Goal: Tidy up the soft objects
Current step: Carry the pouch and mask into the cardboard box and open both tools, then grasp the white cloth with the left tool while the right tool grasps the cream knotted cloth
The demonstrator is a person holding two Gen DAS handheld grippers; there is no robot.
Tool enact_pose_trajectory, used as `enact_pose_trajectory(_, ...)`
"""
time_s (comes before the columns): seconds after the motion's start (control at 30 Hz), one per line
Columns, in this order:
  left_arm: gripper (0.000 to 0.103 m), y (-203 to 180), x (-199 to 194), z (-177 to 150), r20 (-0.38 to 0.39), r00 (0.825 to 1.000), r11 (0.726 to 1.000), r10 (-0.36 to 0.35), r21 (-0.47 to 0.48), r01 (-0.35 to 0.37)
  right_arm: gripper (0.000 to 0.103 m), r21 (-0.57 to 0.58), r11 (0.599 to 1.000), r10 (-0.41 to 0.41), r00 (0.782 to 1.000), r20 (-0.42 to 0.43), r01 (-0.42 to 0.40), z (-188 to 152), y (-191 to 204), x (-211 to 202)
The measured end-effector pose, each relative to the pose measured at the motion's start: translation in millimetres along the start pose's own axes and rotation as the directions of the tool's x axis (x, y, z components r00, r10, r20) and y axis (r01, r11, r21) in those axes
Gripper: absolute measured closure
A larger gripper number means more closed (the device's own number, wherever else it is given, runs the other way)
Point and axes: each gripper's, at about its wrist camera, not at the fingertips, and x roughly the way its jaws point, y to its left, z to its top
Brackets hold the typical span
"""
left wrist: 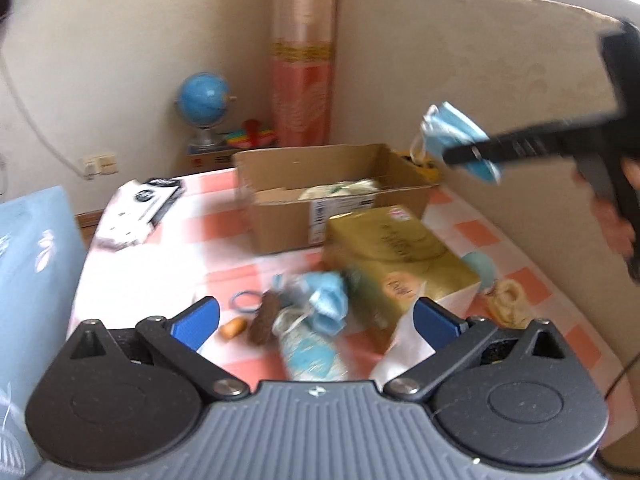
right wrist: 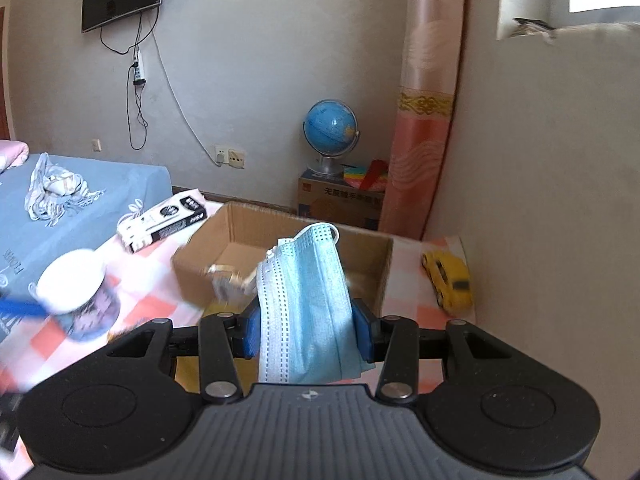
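My right gripper (right wrist: 306, 330) is shut on a light blue face mask (right wrist: 308, 300) and holds it in the air above the near edge of an open cardboard box (right wrist: 236, 236). The left wrist view shows that mask (left wrist: 452, 128) pinched by the right gripper (left wrist: 474, 154) above the box's (left wrist: 280, 220) right end. My left gripper (left wrist: 316, 320) is open and empty above a pile of soft items: another blue mask (left wrist: 328, 300), a rolled blue-white cloth (left wrist: 312, 352) and a brown furry piece (left wrist: 264, 318). The box holds a pale bundle (left wrist: 340, 190).
A gold box (left wrist: 396, 256) lies on the pink checked cloth (left wrist: 224, 232) beside the pile. Blue hair ring (left wrist: 244, 300), small orange piece (left wrist: 233, 327), cream braided item (left wrist: 508, 300). A white mug (right wrist: 76, 284), yellow toy car (right wrist: 450, 280), black-white carton (right wrist: 164, 220). Wall panel on the right.
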Motion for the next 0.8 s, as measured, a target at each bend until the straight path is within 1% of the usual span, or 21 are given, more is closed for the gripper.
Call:
enact_pose_trajectory(0.1, 0.0, 5.5, -7.3, -5.7, 0.017, 0.999, 0.999, 0.042, -0.01, -0.042, 0.054, 0.002, 1.0, 0.001, 1.0, -0.013, -0.001, 20.8, -6.5, 27.6)
enact_pose_trajectory(0.17, 0.0, 6.1, -8.5, -7.5, 0.031, 0.997, 0.998, 0.068, -0.004, -0.068, 0.054, 0.012, 1.0, 0.008, 1.0, -0.022, -0.008, 30.8, -10.7, 42.4)
enact_pose_trajectory(0.2, 0.0, 7.3, -9.7, -8.6, 0.042, 0.996, 0.997, 0.083, 0.001, -0.083, 0.053, 0.014, 1.0, -0.001, 1.0, -0.022, 0.002, 37.2, -12.8, 50.9)
enact_pose_trajectory(0.23, 0.0, 7.0, -9.8, -10.3, 0.048, 0.994, 0.995, 0.097, 0.004, -0.097, 0.048, 0.02, 1.0, -0.008, 1.0, -0.024, 0.009, 42.0, -14.5, 57.8)
enact_pose_trajectory(0.27, 0.0, 7.4, -10.0, -11.1, 0.053, 0.993, 0.994, 0.106, 0.007, -0.106, 0.035, 0.029, 1.0, -0.002, 1.0, -0.026, 0.003, 45.4, -16.1, 63.5)
enact_pose_trajectory(0.3, 0.0, 7.9, -9.8, -11.9, 0.052, 0.993, 0.994, 0.106, 0.01, -0.106, 0.027, 0.035, 0.999, 0.003, 1.0, -0.023, -0.002, 48.0, -17.4, 67.7)
enact_pose_trajectory(0.33, 0.0, 8.8, -9.1, -12.9, 0.047, 0.994, 0.995, 0.102, 0.01, -0.103, 0.01, 0.039, 0.999, -0.013, 1.0, -0.007, 0.013, 48.7, -17.3, 69.1)
enact_pose_trajectory(0.37, 0.0, 9.2, -8.4, -14.1, 0.044, 0.994, 0.995, 0.099, 0.007, -0.1, 0.0, 0.041, 0.999, -0.025, 1.0, 0.009, 0.025, 48.4, -17.2, 68.8)
enact_pose_trajectory(0.4, 0.0, 10.0, -8.3, -15.4, 0.041, 0.995, 0.995, 0.095, 0.004, -0.095, 0.0, 0.046, 0.999, -0.026, 0.999, 0.034, 0.024, 46.5, -17.4, 65.5)
enact_pose_trajectory(0.47, 0.0, 11.1, -7.5, -17.9, 0.035, 0.995, 0.996, 0.09, 0.002, -0.09, 0.0, 0.072, 0.997, -0.012, 0.999, 0.05, 0.009, 42.8, -18.4, 60.3)
enact_pose_trajectory(0.63, 0.0, 9.4, -9.1, -20.2, 0.04, 0.996, 0.997, 0.082, 0.005, -0.082, 0.0, 0.094, 0.995, -0.031, 0.999, 0.042, 0.027, 27.3, -13.1, 39.3)
enact_pose_trajectory(0.8, 0.0, 4.2, -12.2, -24.6, 0.044, 0.997, 0.997, 0.071, 0.017, -0.072, 0.0, 0.114, 0.991, -0.066, 0.997, 0.026, 0.063, -1.2, -5.3, 9.3)
